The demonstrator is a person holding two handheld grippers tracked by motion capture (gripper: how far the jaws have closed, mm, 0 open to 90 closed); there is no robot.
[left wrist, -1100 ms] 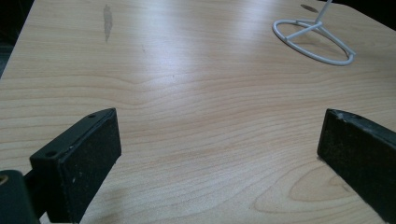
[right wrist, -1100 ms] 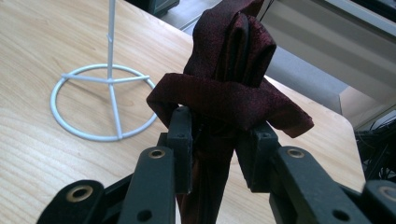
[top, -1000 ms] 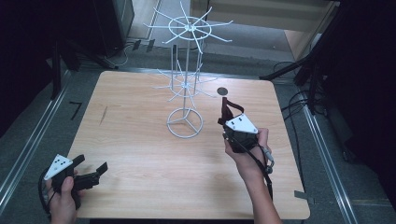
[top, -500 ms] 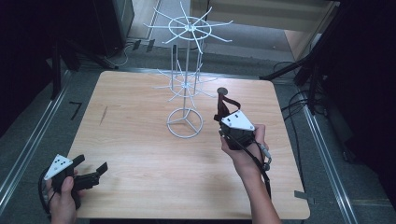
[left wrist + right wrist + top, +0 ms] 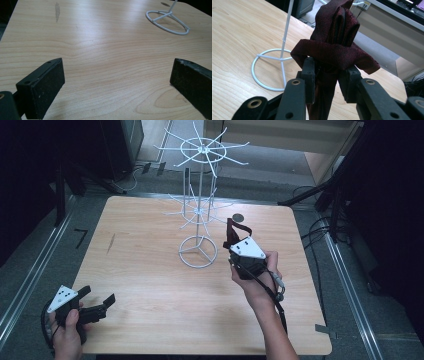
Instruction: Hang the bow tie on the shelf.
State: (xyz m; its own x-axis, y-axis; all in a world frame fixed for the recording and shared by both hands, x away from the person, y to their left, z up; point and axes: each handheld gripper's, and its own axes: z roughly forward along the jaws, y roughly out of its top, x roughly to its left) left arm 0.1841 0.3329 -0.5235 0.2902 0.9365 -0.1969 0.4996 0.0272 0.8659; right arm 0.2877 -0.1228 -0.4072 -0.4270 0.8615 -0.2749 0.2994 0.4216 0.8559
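A pale wooden table (image 5: pixel 150 270) is carrying a white wire rack (image 5: pixel 199 215) with spoked tiers and a ring base near its far middle. Right of that base, the right gripper (image 5: pixel 234 237) is being held above the tabletop, its jaws clamping a dark red necktie (image 5: pixel 334 47). The tie is showing a fine, slightly glittering weave; it is folded into a thick bundle, with one band wrapping across it like a knot and the folds standing up above the jaws. At the near left corner, the left gripper (image 5: pixel 97 301) is lying low over bare wood, jaws spread wide apart.
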